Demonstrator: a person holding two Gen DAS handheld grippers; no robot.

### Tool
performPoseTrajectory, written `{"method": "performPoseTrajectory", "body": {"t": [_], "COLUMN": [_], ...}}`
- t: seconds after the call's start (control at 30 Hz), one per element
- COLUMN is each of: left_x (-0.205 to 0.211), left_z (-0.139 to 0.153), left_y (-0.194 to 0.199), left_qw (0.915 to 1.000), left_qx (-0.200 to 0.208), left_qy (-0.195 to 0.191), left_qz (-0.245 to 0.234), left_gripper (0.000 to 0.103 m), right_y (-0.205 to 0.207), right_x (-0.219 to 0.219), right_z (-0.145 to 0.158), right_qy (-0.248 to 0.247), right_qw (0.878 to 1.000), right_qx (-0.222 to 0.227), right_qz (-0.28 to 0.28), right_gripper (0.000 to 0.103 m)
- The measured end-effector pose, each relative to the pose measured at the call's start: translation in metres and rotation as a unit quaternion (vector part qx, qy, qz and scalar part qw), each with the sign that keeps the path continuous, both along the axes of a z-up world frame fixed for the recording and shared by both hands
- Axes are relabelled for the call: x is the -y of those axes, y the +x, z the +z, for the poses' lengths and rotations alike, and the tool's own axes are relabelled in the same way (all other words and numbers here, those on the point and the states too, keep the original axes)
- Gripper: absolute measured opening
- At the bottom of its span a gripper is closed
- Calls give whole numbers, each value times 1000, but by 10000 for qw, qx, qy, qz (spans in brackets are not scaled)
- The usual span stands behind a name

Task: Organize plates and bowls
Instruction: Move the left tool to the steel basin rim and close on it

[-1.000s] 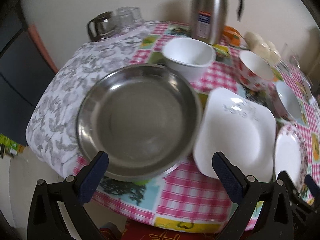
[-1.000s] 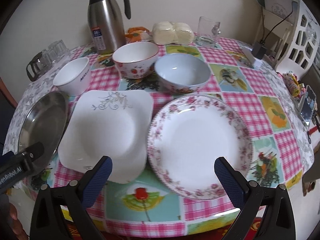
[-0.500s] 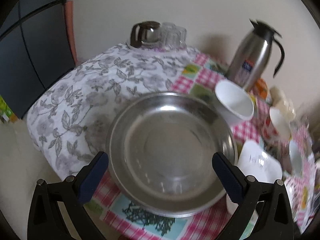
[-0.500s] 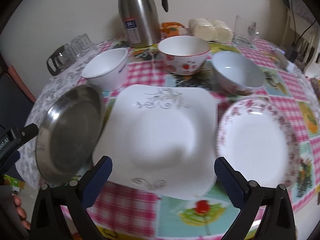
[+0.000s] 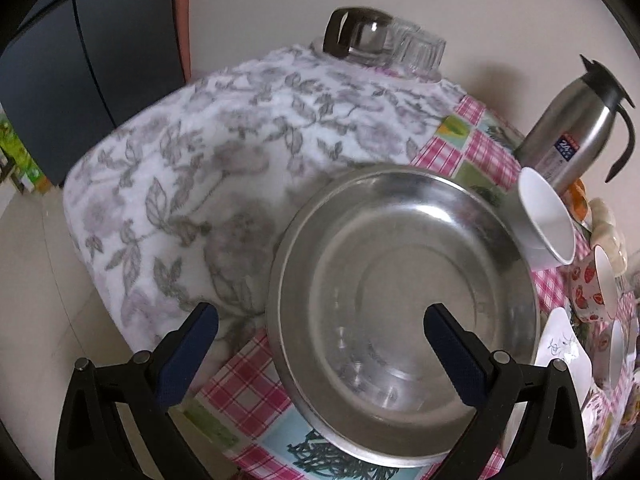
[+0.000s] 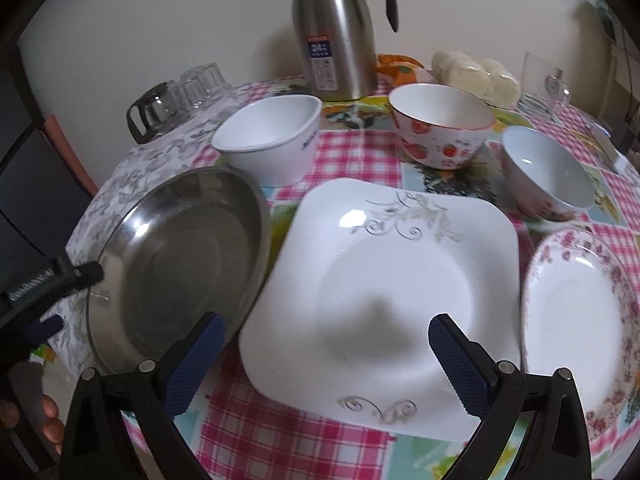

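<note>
A round steel plate (image 5: 404, 312) lies at the table's left edge; my left gripper (image 5: 320, 344) hangs open over its left rim, one finger outside it, one above its middle. The same steel plate (image 6: 176, 268) shows left in the right wrist view. Beside it lies a square white plate (image 6: 384, 288), and my right gripper (image 6: 326, 360) stands open at its near edge. A floral round plate (image 6: 576, 320) is at the right. Behind stand a white bowl (image 6: 268, 136), a strawberry bowl (image 6: 440, 124) and a pale blue bowl (image 6: 544, 172).
A steel thermos jug (image 6: 336, 28) stands at the back by the wall, with upturned glasses (image 6: 176, 92) on a flowered cloth (image 5: 208, 176) to its left. A glass mug (image 6: 540, 80) and pale buns (image 6: 476, 72) sit back right. A hand (image 6: 44, 424) holds the left gripper (image 6: 52, 280).
The left gripper has swung left, so its view now centres on the steel plate and the flowered cloth. The right gripper has moved left from the floral plate to the square white plate.
</note>
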State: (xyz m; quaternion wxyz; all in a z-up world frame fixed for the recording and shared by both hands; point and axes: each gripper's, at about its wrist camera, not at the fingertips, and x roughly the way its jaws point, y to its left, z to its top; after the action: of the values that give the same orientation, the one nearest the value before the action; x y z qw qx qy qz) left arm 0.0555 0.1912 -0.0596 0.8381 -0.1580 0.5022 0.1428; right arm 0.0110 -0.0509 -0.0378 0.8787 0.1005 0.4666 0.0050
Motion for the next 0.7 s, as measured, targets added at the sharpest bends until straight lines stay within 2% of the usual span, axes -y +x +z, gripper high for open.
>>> {"method": "performPoseTrajectory", "body": {"t": [0.03,0.1,0.13,0.33,0.4,0.5,0.67,0.7], "left_x": [0,0,1,-4,-5,-9,-14,-14], "left_z": [-4,-11,-14,-24,-28,-35,-40,-40], "left_y": [2,7,8,15,18,22,24,25], "left_qw": [10000,9997,9996,9991,9989,9981,9978,9979], "left_qx": [-59,-226,-293,-409,-456,-559,-555,-556], "left_qy": [-29,11,17,-44,-118,-184,-175,-131], "left_qz": [-3,-13,-14,77,80,155,304,321], "left_gripper": [100,85,82,78,67,57,53,50], "right_y": [2,5,7,15,18,23,29,30], "right_x": [-1,0,0,-1,-5,-10,-17,-18], "right_z": [0,1,2,9,11,11,10,9], "right_qy": [12,41,54,111,57,1,-68,-70], "right_qw": [10000,9999,9999,9991,9988,9981,9977,9978], "right_qx": [28,93,127,400,473,570,608,592], "right_qz": [22,35,29,65,132,220,295,302], "right_gripper": [103,103,103,103,103,102,94,93]}}
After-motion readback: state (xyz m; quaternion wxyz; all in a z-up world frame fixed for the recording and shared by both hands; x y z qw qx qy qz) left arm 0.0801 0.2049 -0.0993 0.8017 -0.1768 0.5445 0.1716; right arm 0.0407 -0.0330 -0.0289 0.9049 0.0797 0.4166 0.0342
